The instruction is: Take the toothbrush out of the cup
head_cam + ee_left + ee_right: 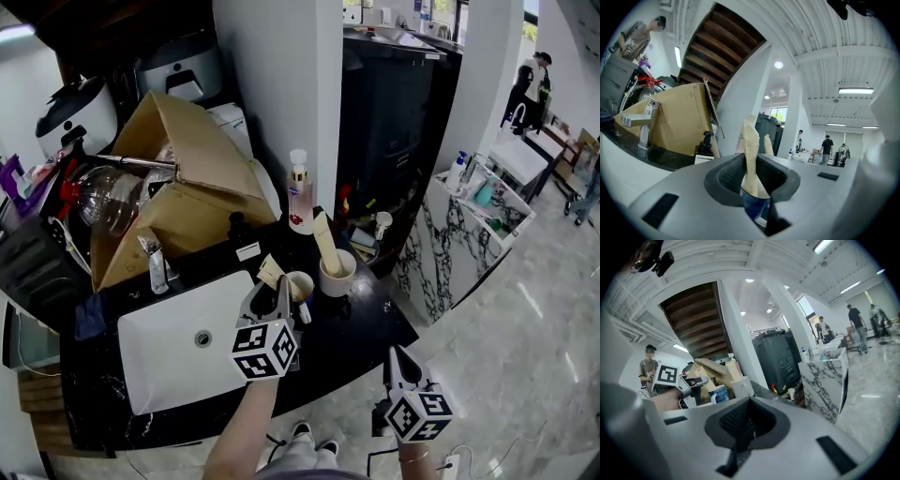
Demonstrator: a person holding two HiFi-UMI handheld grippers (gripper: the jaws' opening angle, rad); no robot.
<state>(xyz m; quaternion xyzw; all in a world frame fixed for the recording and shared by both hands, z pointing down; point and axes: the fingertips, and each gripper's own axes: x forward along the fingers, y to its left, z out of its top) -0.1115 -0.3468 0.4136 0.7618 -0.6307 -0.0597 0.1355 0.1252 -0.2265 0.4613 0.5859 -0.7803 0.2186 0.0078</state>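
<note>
A cream-coloured toothbrush (750, 154) stands upright in a blue cup (753, 206), seen close in the left gripper view. My left gripper (751, 176) is shut on the toothbrush's shaft just above the cup's rim. In the head view the left gripper (282, 289) reaches level over the black counter to that cup (301, 284), beside the white sink (178, 361). A second cup (337, 274) with another cream stick (326, 242) stands just behind. My right gripper (397, 360) hangs off the counter's front right edge, shut and holding nothing.
A large open cardboard box (178, 187) and a chrome tap (155, 262) stand behind the sink. A pump bottle (300, 192) sits by the white pillar. A marble-patterned counter (450, 244) lies to the right. People stand far off in the room.
</note>
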